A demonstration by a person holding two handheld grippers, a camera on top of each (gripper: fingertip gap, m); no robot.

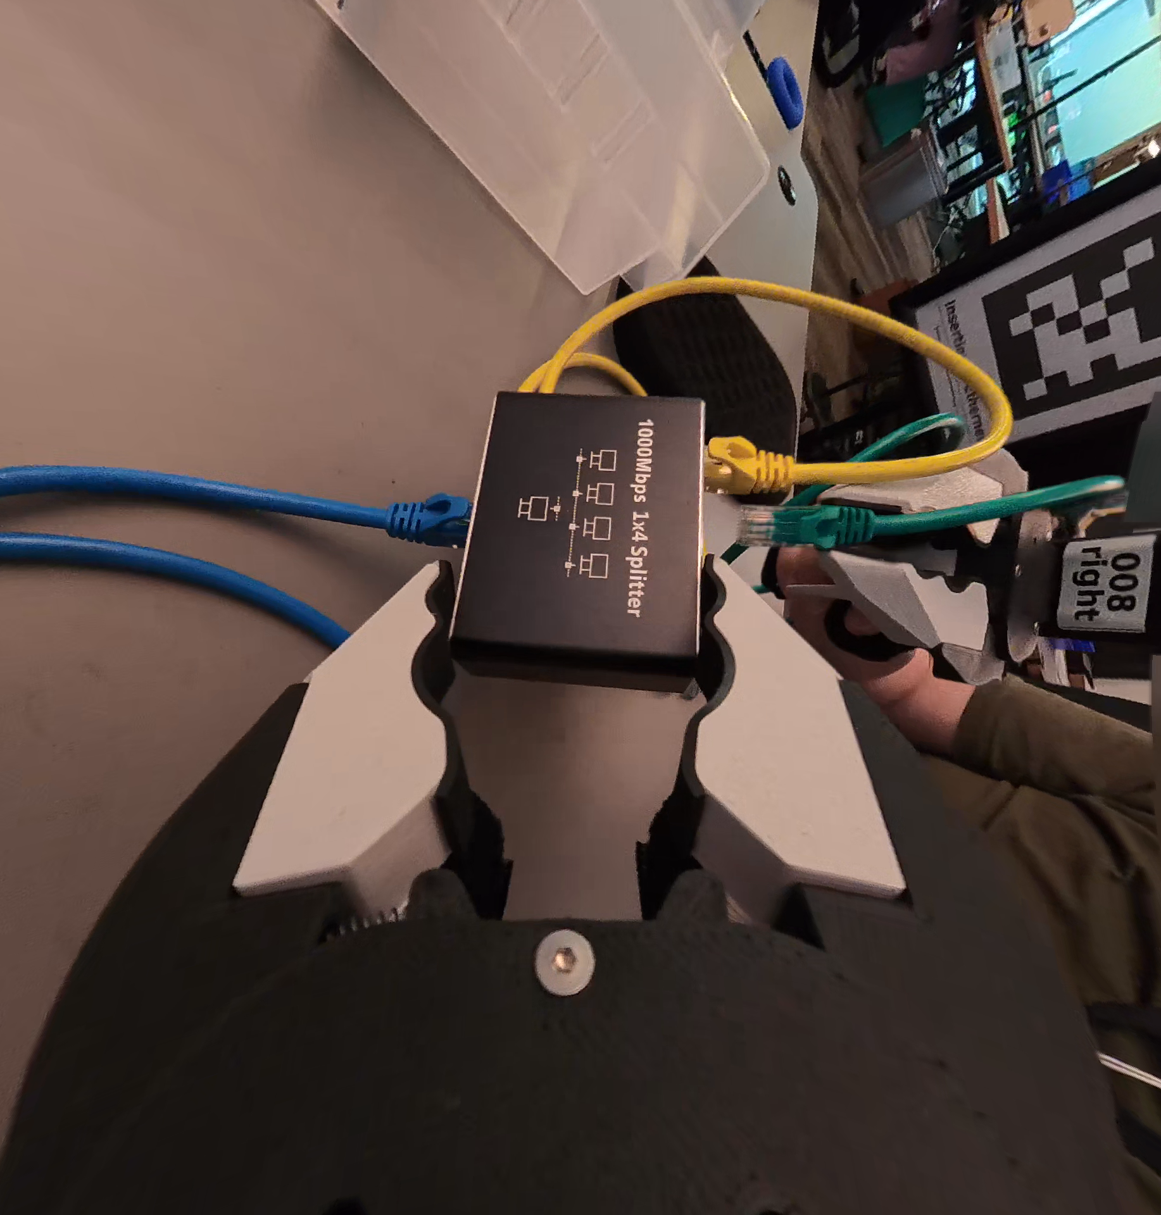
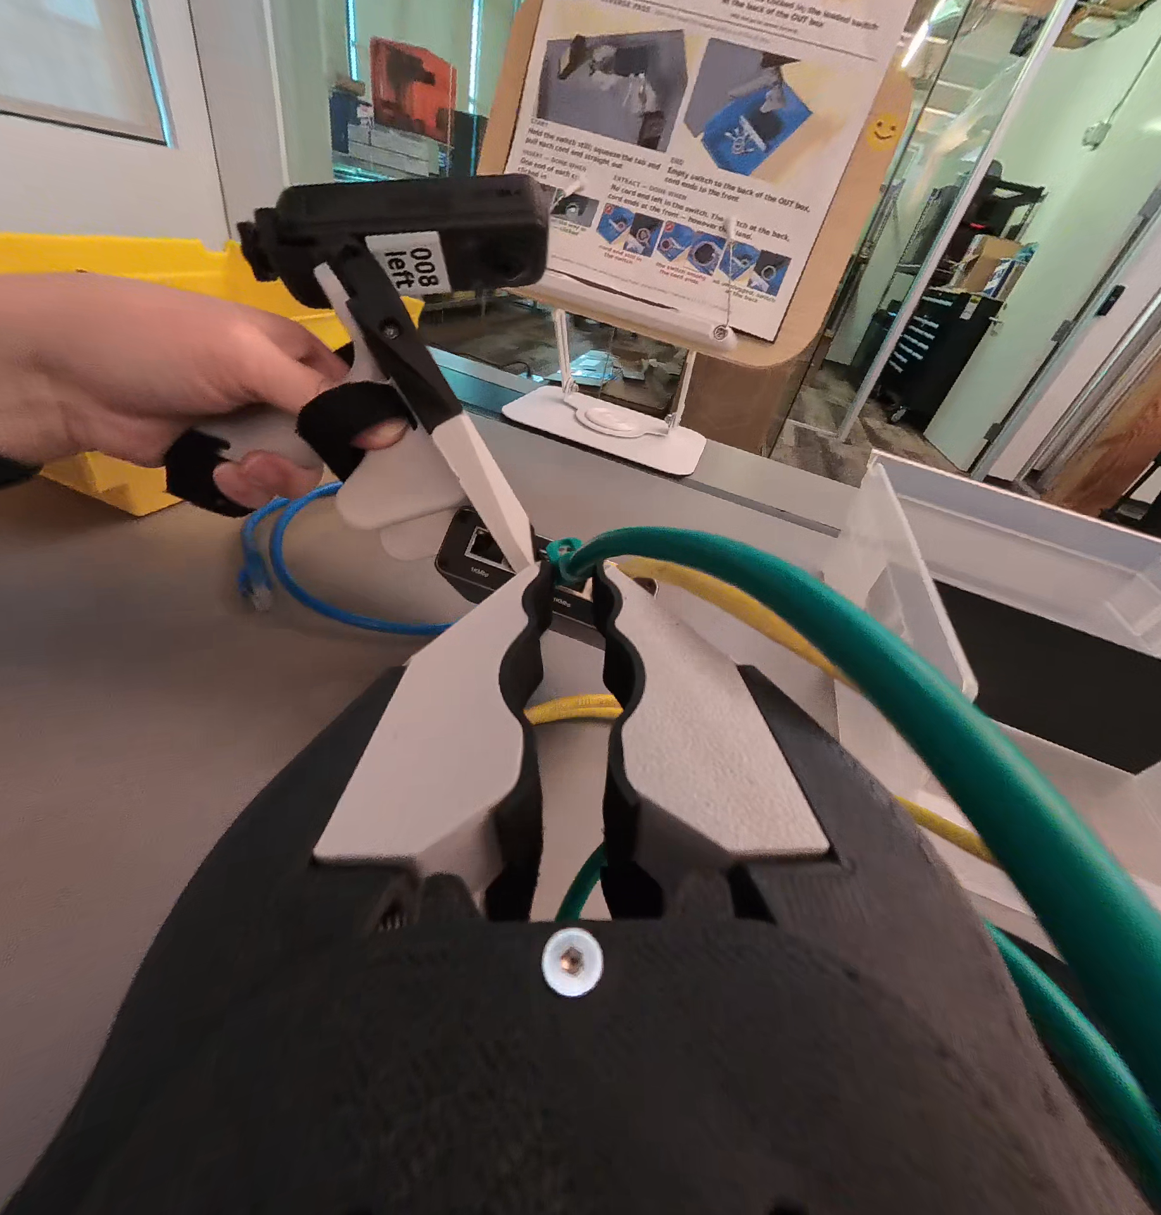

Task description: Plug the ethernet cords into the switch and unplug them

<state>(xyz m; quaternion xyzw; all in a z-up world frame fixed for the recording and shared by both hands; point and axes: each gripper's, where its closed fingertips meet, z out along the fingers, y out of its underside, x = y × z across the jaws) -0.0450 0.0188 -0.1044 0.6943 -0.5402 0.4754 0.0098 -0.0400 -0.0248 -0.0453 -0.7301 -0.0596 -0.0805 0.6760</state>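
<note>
While the left tongs (image 1: 574, 631) clench the near end of the black network switch (image 1: 581, 526), pinning it flat on the grey surface (image 1: 170, 263), the right tongs (image 2: 568, 582) grip the green ethernet cord (image 2: 893, 684) just behind its plug. In the left wrist view that green plug (image 1: 795, 526) sits just beside the switch's right-hand face, its clear tip right at the edge; whether it is partly inside a port cannot be told. The yellow ethernet cord (image 1: 828, 315) is plugged into the port next to it, its cable arching up and around to the far side of the switch. On the opposite face a blue ethernet cord (image 1: 203, 490) is plugged in, its cable running off across the surface to the left edge of that view (a loose blue plug (image 2: 252, 578) lies on the surface in the right wrist view). The green cable curves back over the right tongs and down past their body. A clear plastic bin (image 1: 565, 131) stands beyond the switch. Behind the surface a printed instruction sheet (image 2: 683, 151) stands on a clear stand, and a yellow bin (image 2: 104, 263) sits behind the person's left hand (image 2: 137, 368), which holds the left tool's handle
</note>
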